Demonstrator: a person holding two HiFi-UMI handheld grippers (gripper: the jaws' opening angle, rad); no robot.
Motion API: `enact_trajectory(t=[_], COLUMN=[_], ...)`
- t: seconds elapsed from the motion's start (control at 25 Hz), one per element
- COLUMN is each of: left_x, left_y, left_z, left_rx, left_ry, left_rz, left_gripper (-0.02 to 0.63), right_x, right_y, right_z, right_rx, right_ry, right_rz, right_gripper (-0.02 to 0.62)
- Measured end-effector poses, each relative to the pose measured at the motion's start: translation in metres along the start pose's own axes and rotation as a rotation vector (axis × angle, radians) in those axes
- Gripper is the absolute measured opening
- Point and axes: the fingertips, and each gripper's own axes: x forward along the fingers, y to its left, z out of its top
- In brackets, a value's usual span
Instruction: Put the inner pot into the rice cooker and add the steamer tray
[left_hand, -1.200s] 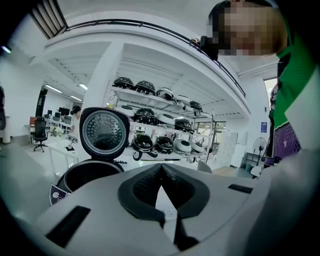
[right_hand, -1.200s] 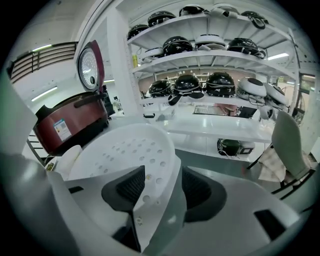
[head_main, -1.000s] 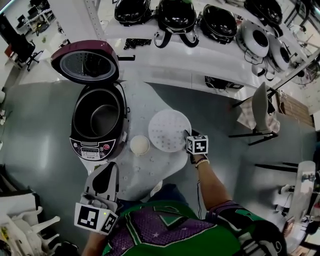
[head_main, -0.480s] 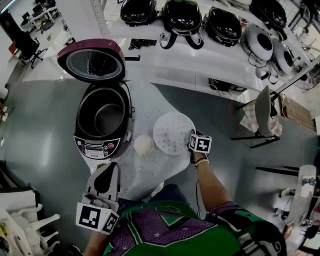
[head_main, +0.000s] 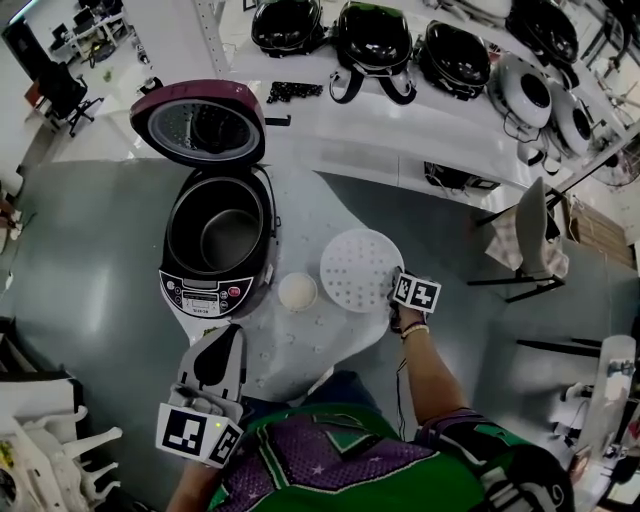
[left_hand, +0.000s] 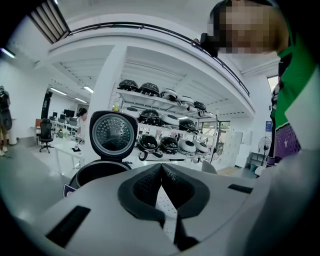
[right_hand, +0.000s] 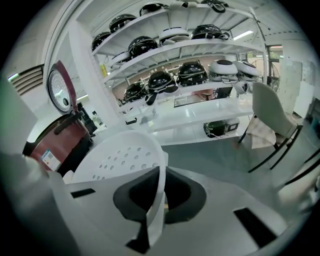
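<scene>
The maroon rice cooker (head_main: 218, 240) stands open on the white table, lid (head_main: 197, 122) tipped back, with the dark inner pot (head_main: 228, 232) seated in it. To its right lies the white perforated steamer tray (head_main: 360, 270). My right gripper (head_main: 392, 300) is at the tray's near right edge. In the right gripper view the right gripper (right_hand: 159, 172) is shut on the tray's (right_hand: 122, 155) thin rim, and the tray stands tilted up. My left gripper (head_main: 218, 338) hovers near the table's front edge, shut and empty. The left gripper (left_hand: 161, 167) faces the cooker (left_hand: 97, 172).
A small white round cup (head_main: 297, 291) sits between the cooker and the tray. The table (head_main: 290, 350) is small and round. Behind it runs a white shelf with several black cookers (head_main: 380, 40). A chair (head_main: 530, 235) stands to the right on the grey floor.
The right gripper's marker cube has rolled a little at the tray's edge. The left gripper has stayed put. The whole head view has drifted right.
</scene>
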Motion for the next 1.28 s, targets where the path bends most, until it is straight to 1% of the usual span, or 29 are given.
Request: enact_trajectory(t=[0.16, 0.32, 0.44, 0.56, 0.84, 1.08, 1.28], left_x=[-0.006, -0.012, -0.014, -0.016, -0.029, -0.042, -0.055], left_y=[0.007, 0.017, 0.026, 0.033, 0.068, 0.102, 0.135], left_z=[0.003, 0.003, 0.008, 0.022, 0.044, 0.061, 0.075], left_rx=[0.001, -0.005, 0.019, 0.037, 0.016, 0.02, 0.021], left_ry=[-0.004, -0.015, -0.029, -0.061, -0.108, -0.142, -0.171], left_rz=[-0.003, -0.024, -0.032, -0.063, -0.111, -0.138, -0.167], left_gripper=[0.021, 0.021, 0.021, 0.021, 0.021, 0.021, 0.021], right_x=[-0.01, -0.025, -0.039, -0.058, -0.107, -0.14, -0.174], right_y=[-0.004, -0.009, -0.013, -0.013, -0.002, 0.017, 0.043], right_z=[0.002, 0.003, -0.001, -0.005, -0.012, -0.014, -0.003], right_rx=[0.043, 0.067, 0.101, 0.123, 0.161, 0.201, 0.226], right_ry=[-0.017, -0.044, -0.051, -0.061, -0.089, -0.129, -0.186], right_rz=[-0.011, -0.043, -0.069, -0.104, -0.164, -0.194, -0.212], right_gripper=[0.015, 0.015, 0.015, 0.015, 0.017, 0.015, 0.016])
